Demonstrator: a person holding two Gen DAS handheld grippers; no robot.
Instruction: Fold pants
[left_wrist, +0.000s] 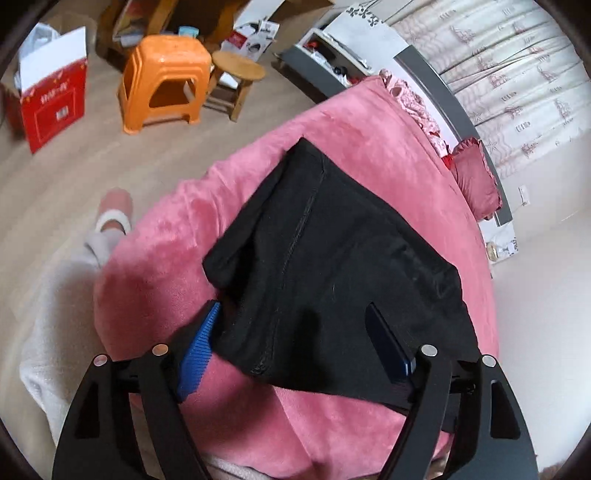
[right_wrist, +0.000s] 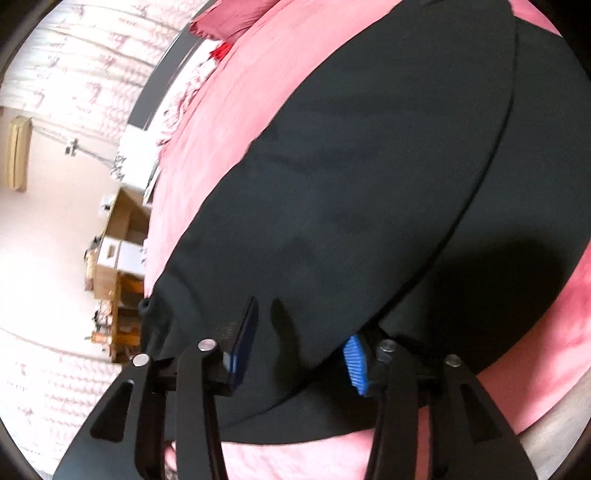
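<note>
The pants (left_wrist: 332, 258) lie folded on the pink bed (left_wrist: 155, 258); the left gripper (left_wrist: 295, 332) stands open over their near edge; the right gripper (right_wrist: 299, 332) is open too, gripping nothing; better lift both straight away, so the fold is not dragged.

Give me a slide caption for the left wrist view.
Open left gripper straddling folded black pants on pink blanket.

Pants (left_wrist: 332, 258) on blanket (left_wrist: 166, 258) on bed; stools (left_wrist: 166, 81) on floor beyond.
</note>
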